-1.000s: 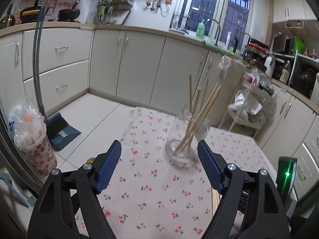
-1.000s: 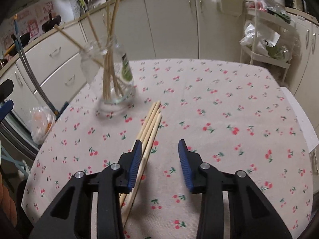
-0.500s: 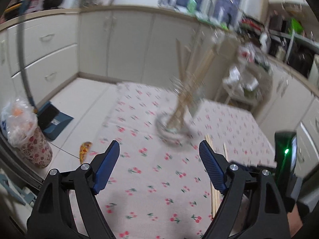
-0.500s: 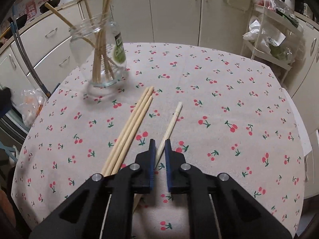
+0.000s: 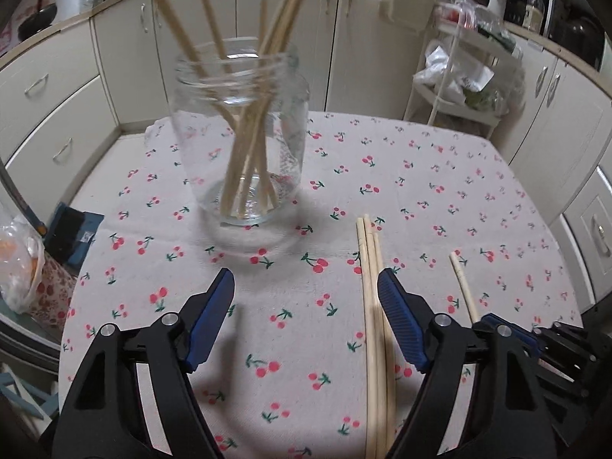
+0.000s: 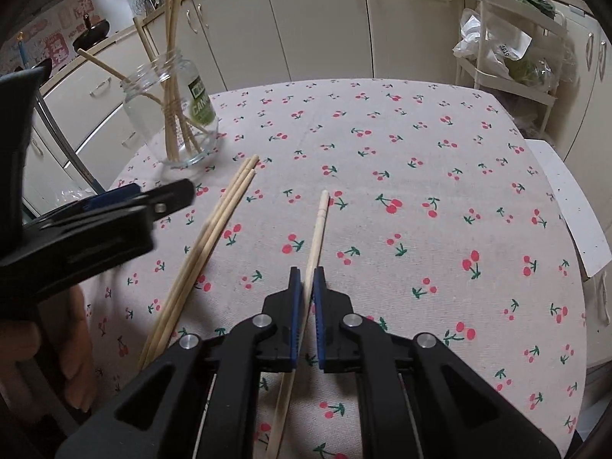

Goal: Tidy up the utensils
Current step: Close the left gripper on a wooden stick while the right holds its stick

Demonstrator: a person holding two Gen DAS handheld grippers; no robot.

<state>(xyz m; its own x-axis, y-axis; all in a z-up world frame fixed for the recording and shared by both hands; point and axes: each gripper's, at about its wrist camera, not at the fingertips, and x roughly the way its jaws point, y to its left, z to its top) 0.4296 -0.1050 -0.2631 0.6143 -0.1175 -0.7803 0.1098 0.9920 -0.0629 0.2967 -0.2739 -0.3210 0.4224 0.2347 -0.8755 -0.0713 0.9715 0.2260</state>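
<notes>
A clear glass jar (image 5: 241,134) holding several wooden chopsticks stands on the cherry-print tablecloth (image 5: 420,176); it also shows in the right wrist view (image 6: 172,114). My left gripper (image 5: 306,287) is open and empty, just in front of the jar. Three loose chopsticks (image 5: 373,306) lie together by its right finger and show in the right wrist view (image 6: 206,237). My right gripper (image 6: 307,273) is shut on a single chopstick (image 6: 319,222), which lies low over the cloth and also shows in the left wrist view (image 5: 463,283).
White kitchen cabinets (image 5: 367,38) surround the table. A wire rack with bags (image 6: 505,46) stands behind the table at right. A patterned bin with a bag (image 5: 23,267) and a blue dustpan (image 5: 72,229) are on the floor at left. The left gripper's body (image 6: 88,229) fills the right view's left side.
My left gripper has dropped and moved close to the jar. My right gripper has closed on the single chopstick, apart from the other three.
</notes>
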